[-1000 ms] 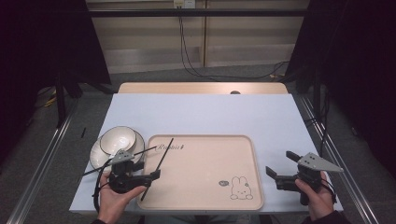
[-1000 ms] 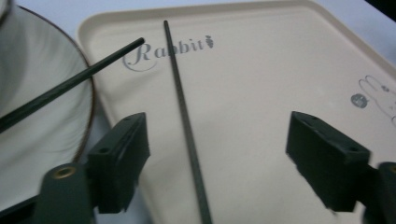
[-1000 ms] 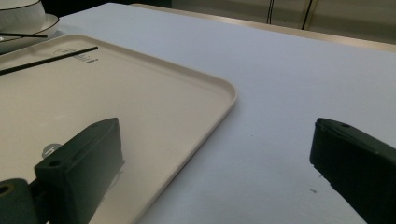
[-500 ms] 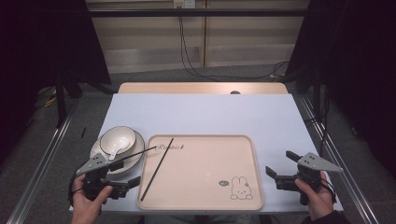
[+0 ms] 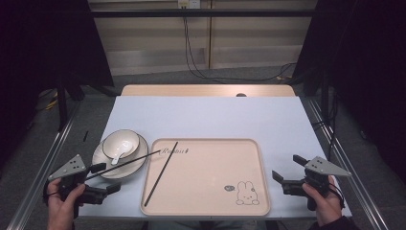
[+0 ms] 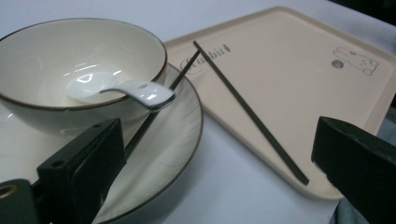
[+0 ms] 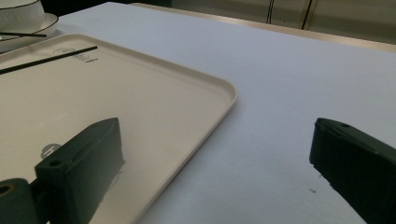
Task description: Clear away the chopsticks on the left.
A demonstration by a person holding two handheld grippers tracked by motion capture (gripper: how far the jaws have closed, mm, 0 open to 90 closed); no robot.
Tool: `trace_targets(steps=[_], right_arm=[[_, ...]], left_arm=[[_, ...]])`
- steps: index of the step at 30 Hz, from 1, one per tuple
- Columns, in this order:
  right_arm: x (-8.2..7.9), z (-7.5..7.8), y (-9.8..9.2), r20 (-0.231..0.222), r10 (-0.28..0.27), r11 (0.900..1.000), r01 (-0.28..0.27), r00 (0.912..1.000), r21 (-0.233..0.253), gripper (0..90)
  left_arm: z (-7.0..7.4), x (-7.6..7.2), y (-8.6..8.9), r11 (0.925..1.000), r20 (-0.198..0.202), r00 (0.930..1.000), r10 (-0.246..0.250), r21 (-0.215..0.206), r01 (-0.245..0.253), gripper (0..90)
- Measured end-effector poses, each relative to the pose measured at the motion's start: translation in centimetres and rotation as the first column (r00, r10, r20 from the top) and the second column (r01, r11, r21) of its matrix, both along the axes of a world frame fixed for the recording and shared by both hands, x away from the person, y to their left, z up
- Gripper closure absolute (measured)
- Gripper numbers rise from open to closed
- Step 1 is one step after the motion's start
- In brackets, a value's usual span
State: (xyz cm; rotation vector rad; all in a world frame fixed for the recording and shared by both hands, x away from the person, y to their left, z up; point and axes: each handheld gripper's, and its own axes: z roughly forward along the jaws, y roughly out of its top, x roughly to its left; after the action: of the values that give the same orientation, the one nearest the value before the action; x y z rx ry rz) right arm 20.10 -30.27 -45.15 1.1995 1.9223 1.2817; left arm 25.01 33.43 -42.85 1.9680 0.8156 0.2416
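Left gripper (image 5: pixel 103 178) withdrawn, chopsticks (image 5: pixel 161 173) beyond jaws

spoon (image 5: pixel 117 156) in bowl (image 5: pixel 121 143) on plate (image 5: pixel 135 166) | tray (image 5: pixel 210 206) right | chopstick (image 5: pixel 161 173) on tray

Pale beige tray (image 5: pixel 210 179), printed with dark cursive lettering near one corner and a small outlined rabbit (image 5: pixel 246 193) beside a grey round mark near the opposite corner. Two thin black chopsticks (image 5: pixel 162 172). Cream-white bowl (image 5: pixel 121 143) with a thin dark brown rim line, on a cream-white plate (image 6: pixel 173 135) edged in the same dark brown. Glossy white spoon (image 6: pixel 119 89). Light blue-grey table cover (image 5: pixel 210 117), with a strip of tan wood at its far edge. Black jaws on the left gripper (image 5: pixel 105 178) and right gripper (image 5: pixel 287 173), each topped with a grey plate.
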Motion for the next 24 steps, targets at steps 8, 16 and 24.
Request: trace_targets(steps=[8, 16, 24], right_arm=[[0.0, 0.0, 0.0, 0.0, 0.0, 1.0, 0.0, 1.0, 0.0, 2.4], [0.0, 0.0, 0.0, 0.001, -0.001, 1.0, 0.001, 1.0, -0.001, 2.4], [0.0, 0.0, 0.0, 0.0, -0.004, 1.0, 0.004, 1.0, -0.001, 2.4]], left_arm=[[-0.5, 1.3, 1.2, 0.998, -0.004, 0.9987, 0.051, 0.037, -0.051, 6.3], [-0.2, 2.8, 1.8, 0.9924, -0.025, 0.9992, 0.031, 0.12, -0.028, 6.5], [-0.5, 4.0, 2.3, 0.9772, -0.007, 1.0, -0.001, 0.212, 0.003, 30.7]])
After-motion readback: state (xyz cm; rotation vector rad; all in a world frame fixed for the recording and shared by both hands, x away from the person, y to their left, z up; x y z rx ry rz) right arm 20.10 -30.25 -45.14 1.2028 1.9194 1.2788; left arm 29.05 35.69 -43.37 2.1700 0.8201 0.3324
